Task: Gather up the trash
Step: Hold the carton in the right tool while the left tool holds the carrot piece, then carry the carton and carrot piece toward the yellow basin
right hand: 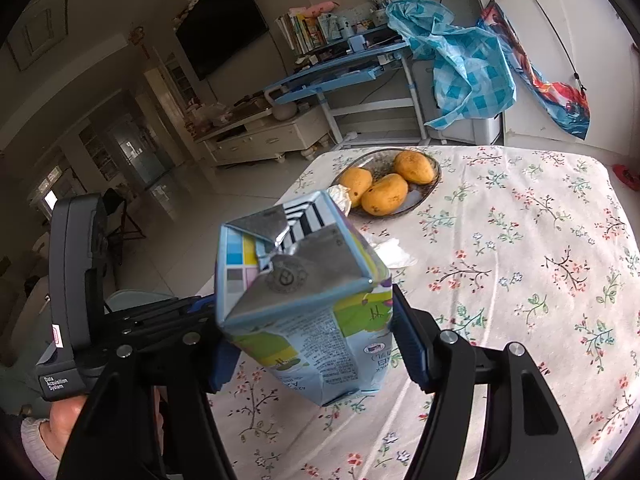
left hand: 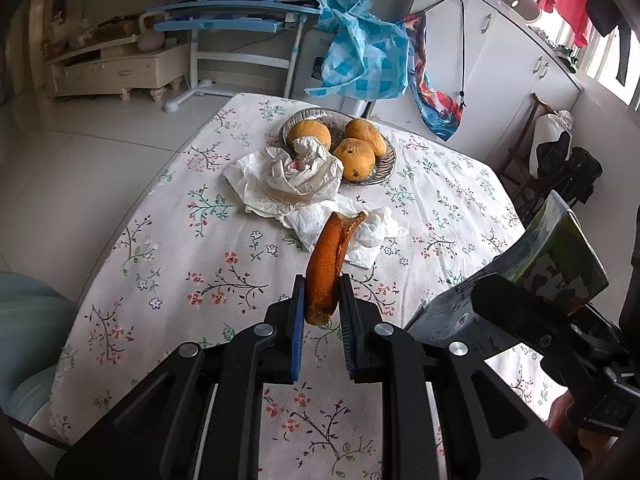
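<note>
My left tool (left hand: 322, 300) was clenched on a strip of orange fruit peel (left hand: 330, 256), its lower end pinched between the two blue pads and lifted clear of the table (left hand: 192, 240). The peel's upper end rose in front of the crumpled white tissues (left hand: 288, 176), so I could not tell from that view how far above them it hung. The tissues lay in a loose heap near the middle of the table, their far edge touching or overlapping the fruit dish (left hand: 382, 168); something pinkish showed in the folds, too small to make out. Three mangoes (left hand: 354, 158) sat in the dish toward the far edge of the table.

My right tool (right hand: 308, 332) was clenched on a milk carton (right hand: 296, 296), a pad on each side, the carton tilted with its flattened, opened top toward the camera. The print on it was too small and warped to read. The carton hid most of the tissue heap in the right wrist view; only a scrap showed past its edge. From the left wrist view the carton (left hand: 556, 264) was cut off at the right, half hidden behind the right tool's black body.

A hand (right hand: 60, 420) holding the left tool's grip showed only in part at the lower left of the right wrist view.
</note>
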`<state>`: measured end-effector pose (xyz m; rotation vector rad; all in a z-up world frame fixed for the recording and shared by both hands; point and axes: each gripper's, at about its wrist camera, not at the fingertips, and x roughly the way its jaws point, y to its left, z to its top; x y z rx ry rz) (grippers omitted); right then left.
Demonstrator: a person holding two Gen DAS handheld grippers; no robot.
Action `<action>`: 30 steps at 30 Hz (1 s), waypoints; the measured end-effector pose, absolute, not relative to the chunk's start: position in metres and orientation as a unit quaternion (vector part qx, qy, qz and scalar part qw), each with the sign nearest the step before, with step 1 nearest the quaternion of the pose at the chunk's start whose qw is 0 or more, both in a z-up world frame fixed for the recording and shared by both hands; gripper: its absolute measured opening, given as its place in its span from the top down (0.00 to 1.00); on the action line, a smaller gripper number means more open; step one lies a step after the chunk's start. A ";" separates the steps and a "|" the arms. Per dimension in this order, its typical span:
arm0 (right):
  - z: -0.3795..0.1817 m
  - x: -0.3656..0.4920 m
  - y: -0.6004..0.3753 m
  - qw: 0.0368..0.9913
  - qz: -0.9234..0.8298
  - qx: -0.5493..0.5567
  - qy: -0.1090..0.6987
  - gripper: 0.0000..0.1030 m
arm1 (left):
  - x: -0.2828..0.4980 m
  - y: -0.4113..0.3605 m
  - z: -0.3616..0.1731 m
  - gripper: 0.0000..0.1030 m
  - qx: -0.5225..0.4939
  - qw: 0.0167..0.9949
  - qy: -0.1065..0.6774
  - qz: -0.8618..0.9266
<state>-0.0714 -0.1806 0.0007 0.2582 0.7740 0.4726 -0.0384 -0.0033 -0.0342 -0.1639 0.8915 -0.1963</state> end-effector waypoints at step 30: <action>-0.007 -0.196 -0.153 0.866 0.270 0.183 0.379 0.37 | -0.171 0.027 -0.037 0.84 -0.037 0.898 0.430 -0.081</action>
